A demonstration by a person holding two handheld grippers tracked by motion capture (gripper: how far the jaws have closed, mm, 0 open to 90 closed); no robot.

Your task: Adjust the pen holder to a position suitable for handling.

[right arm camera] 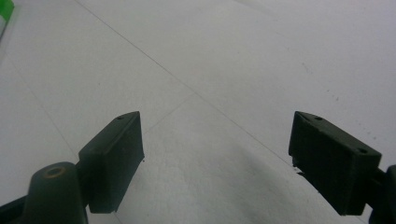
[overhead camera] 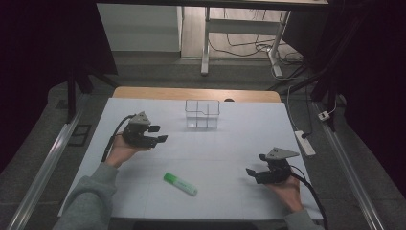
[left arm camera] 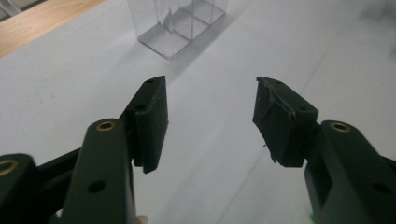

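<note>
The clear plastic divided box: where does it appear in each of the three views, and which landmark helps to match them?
High view: the clear plastic divided box stands at the far middle of the white table sheet.
Left gripper view: the box is at the top, left of centre, beyond the open jaws.
Right gripper view: the box is not in it.
Shared landmark: the white table sheet.

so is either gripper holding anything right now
Nothing is held: the left gripper and right gripper both stand open and empty, and the green marker lies apart on the table.
</note>
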